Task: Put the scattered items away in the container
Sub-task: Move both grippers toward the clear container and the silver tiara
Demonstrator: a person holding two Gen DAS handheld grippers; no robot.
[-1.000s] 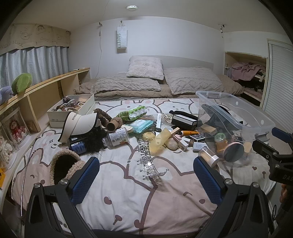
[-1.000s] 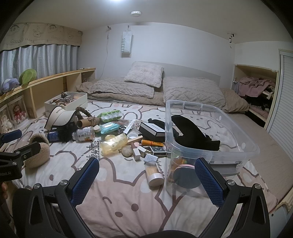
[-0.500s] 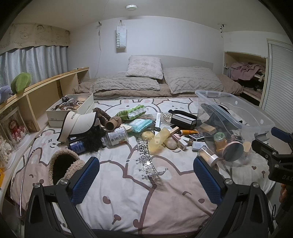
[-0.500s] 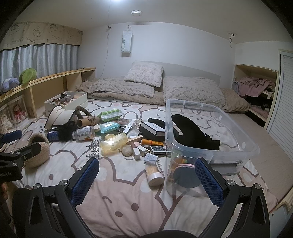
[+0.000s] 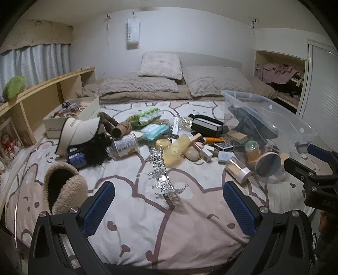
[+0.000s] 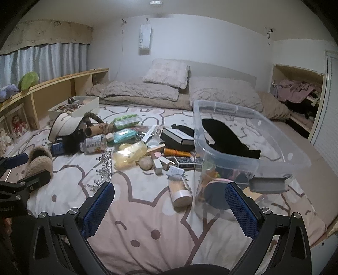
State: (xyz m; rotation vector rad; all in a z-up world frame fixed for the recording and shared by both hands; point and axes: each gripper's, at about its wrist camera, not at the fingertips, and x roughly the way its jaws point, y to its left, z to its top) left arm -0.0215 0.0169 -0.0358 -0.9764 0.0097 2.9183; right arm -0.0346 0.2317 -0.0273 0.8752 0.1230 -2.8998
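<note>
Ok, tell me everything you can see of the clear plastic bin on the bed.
The clear plastic bin is a see-through rectangular tub with a thick rolled rim and no lid on it. It sits on the bear-print bedspread, right of the scattered pile. A grey latch handle hangs at its near end. Inside lie a black cloth item and small things low at the near end. Neither gripper touches it.

Dim, cool indoor light from a ceiling lamp, cut by the top edge in the right view. Soft, weak shadows under the clutter on the bed. Pale glare on the clear bin rim and on the yellow bottle. Strong fisheye bending: walls and shelf curved, black vignette in all corners. Slight motion blur in the left view, noisy and soft toward the edges. Centre fairly sharp in the right view.
</note>
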